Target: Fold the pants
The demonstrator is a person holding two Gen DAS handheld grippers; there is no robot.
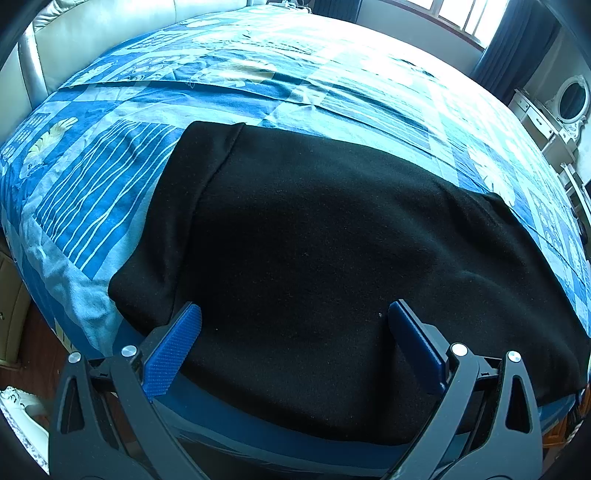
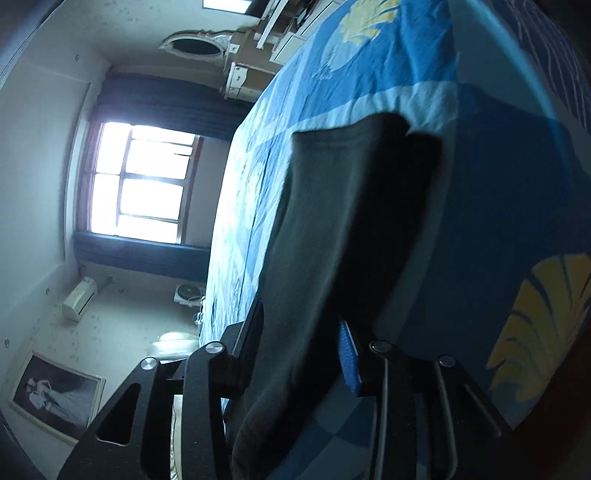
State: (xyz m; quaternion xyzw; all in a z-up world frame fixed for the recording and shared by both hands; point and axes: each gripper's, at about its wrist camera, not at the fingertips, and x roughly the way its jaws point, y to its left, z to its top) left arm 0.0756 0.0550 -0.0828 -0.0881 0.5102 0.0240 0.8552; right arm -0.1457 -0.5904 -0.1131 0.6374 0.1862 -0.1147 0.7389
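Black pants point(image 1: 314, 251) lie spread on a blue patterned bedspread point(image 1: 110, 184), reaching the bed's near edge. My left gripper point(image 1: 293, 325) is open just above the pants' near part, one blue pad point(image 1: 173, 347) on each side. In the right wrist view, which is rolled sideways, my right gripper point(image 2: 301, 332) is shut on a thick fold of the pants point(image 2: 325, 229), with the cloth passing between the fingers and hanging towards the camera.
A padded headboard point(image 1: 92, 33) stands at the far left of the bed. A white dresser with an oval mirror point(image 1: 570, 101) stands at the right. A window with dark curtains point(image 2: 140, 184) is behind the bed. Wooden floor point(image 1: 40, 347) shows at the lower left.
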